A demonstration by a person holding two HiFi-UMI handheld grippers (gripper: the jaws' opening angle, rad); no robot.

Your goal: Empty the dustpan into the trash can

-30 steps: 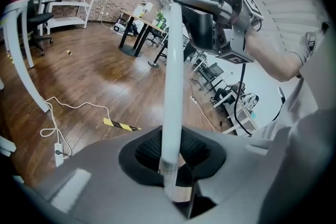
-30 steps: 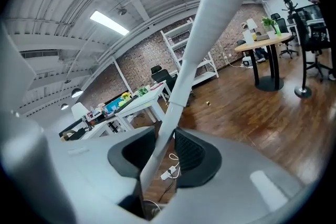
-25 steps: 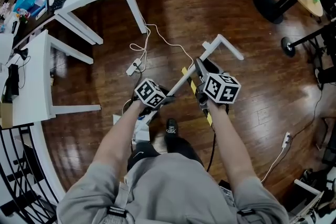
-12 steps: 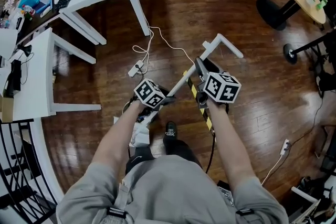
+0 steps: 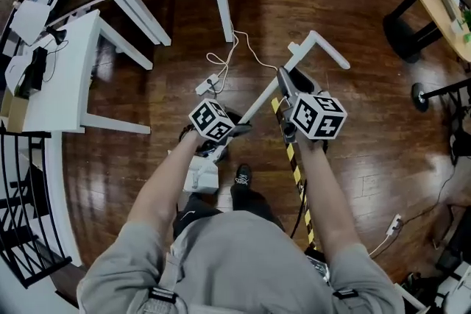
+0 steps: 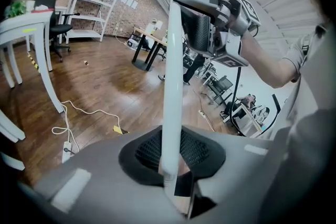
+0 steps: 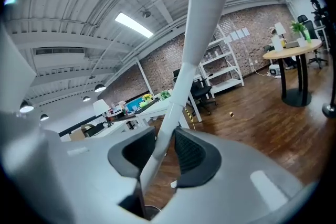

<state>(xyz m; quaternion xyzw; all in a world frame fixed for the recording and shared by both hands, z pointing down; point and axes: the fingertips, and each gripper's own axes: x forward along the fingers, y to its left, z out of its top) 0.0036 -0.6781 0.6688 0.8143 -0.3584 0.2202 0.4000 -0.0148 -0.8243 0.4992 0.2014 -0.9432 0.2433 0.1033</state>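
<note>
In the head view our left gripper [image 5: 235,127] and right gripper [image 5: 285,82] both clamp the white handle [image 5: 259,98], which slants toward 1 o'clock from the dustpan [image 5: 200,174] by our shoe [image 5: 241,176]. The left gripper view shows its jaws narrow on that handle; the right gripper view shows the same pinch.

Left tongs [image 5: 237,128], right tongs [image 5: 284,79] clamped, forearms forward
</note>
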